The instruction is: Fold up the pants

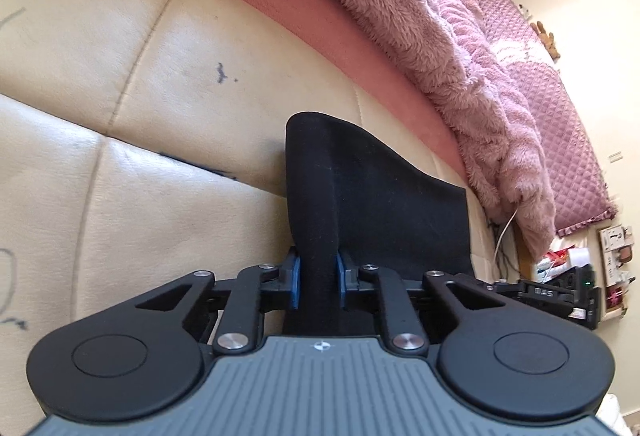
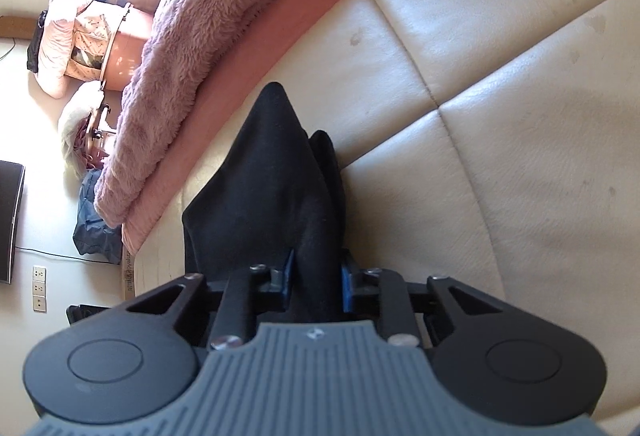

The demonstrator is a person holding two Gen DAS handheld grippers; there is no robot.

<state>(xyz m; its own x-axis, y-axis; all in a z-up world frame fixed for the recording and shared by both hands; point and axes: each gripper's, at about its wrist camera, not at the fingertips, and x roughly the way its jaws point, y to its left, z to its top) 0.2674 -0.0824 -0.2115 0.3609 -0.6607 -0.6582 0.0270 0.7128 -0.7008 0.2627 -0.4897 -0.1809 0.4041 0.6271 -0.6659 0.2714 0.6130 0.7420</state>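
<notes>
The black pants point(image 1: 372, 192) hang or drape over a cream leather surface point(image 1: 120, 76). My left gripper point(image 1: 318, 276) is shut on a fold of the black fabric, which rises between its blue pads point(image 1: 295, 278). In the right wrist view the same pants point(image 2: 264, 188) bunch up in a peak. My right gripper point(image 2: 318, 282) is shut on another part of the fabric between its blue pads point(image 2: 288, 276). The rest of the pants is hidden behind the grippers.
A fluffy pink blanket point(image 1: 420, 36) lies on a pink mattress edge point(image 1: 280, 8) beside the cream cushions point(image 2: 500, 116). A quilted pink cover point(image 1: 540, 96) lies behind. Pillows and bags point(image 2: 80, 36) sit on the floor; clutter point(image 1: 568, 276) stands by the wall.
</notes>
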